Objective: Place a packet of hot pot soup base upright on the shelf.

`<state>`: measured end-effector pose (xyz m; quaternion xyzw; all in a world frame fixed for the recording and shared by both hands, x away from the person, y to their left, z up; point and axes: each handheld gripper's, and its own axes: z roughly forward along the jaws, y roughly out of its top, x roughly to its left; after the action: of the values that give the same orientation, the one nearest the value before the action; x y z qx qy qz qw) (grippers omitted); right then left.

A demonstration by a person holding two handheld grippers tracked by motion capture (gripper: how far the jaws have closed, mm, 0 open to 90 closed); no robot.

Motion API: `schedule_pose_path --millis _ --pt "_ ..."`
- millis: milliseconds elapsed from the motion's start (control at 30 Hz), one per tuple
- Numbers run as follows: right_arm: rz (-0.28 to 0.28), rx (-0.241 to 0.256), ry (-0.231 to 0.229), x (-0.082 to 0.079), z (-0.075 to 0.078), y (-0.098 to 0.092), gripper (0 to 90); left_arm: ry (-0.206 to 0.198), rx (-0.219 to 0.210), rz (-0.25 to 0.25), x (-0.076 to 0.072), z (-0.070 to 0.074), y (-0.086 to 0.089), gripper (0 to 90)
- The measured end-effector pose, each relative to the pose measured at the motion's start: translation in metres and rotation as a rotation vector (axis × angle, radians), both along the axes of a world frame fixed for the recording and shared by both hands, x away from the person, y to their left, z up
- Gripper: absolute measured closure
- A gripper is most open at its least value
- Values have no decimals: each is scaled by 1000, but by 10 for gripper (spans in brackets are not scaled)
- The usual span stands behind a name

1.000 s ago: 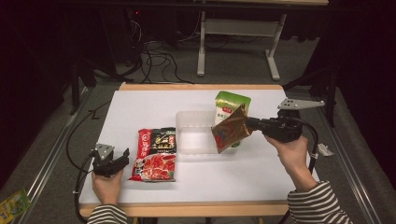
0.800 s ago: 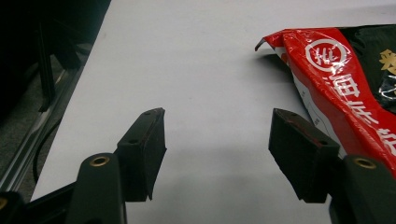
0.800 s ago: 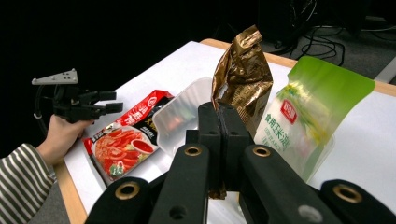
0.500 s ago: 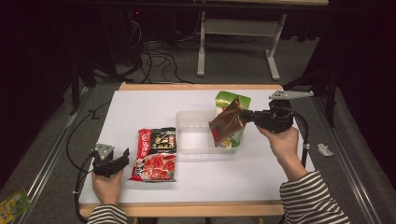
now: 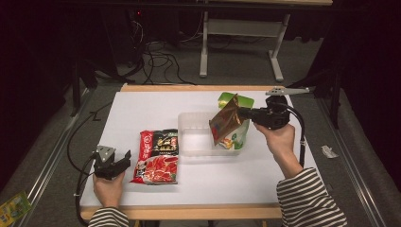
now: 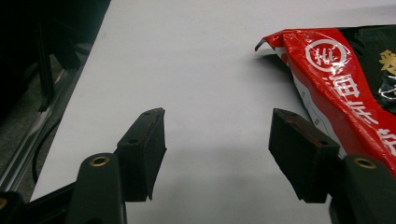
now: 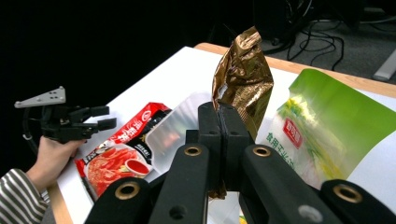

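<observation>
My right gripper (image 5: 243,113) is shut on the edge of a gold-brown foil packet (image 5: 223,123), holding it in the air over the right end of a clear plastic tray (image 5: 191,139). In the right gripper view the gold-brown foil packet (image 7: 243,79) stands up from between the closed jaws of my right gripper (image 7: 219,121). A green pouch (image 5: 236,137) lies flat behind and under the packet. My left gripper (image 5: 124,158) rests open on the table's near left, beside a red and black packet (image 5: 158,156). The left gripper (image 6: 217,140) has nothing between its jaws, with the red and black packet (image 6: 345,84) at right.
The white table (image 5: 142,109) has a wooden front edge (image 5: 189,212). Cables (image 5: 156,52) and a table frame (image 5: 236,28) lie on the floor beyond it. A small green packet (image 5: 12,208) lies on the floor at the near left.
My right gripper has carried the gold-brown packet leftward and a little farther from the person, from over the green pouch's right toward the tray. The left gripper has stayed still.
</observation>
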<state>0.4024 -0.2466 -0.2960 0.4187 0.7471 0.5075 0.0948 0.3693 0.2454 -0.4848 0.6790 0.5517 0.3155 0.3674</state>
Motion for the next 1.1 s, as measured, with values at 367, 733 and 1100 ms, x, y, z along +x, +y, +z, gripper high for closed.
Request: schedule_pose_path --millis 367,733,1100 --pt "-31 -31 18 9 -9 7 900 2 0 -1 0 0 0 367" --pt "-27 -38 12 12 -11 13 900 -1 0 1 0 0 0 367" --pt "-37 -38 17 18 -16 16 900 -1 2 -1 0 0 0 367"
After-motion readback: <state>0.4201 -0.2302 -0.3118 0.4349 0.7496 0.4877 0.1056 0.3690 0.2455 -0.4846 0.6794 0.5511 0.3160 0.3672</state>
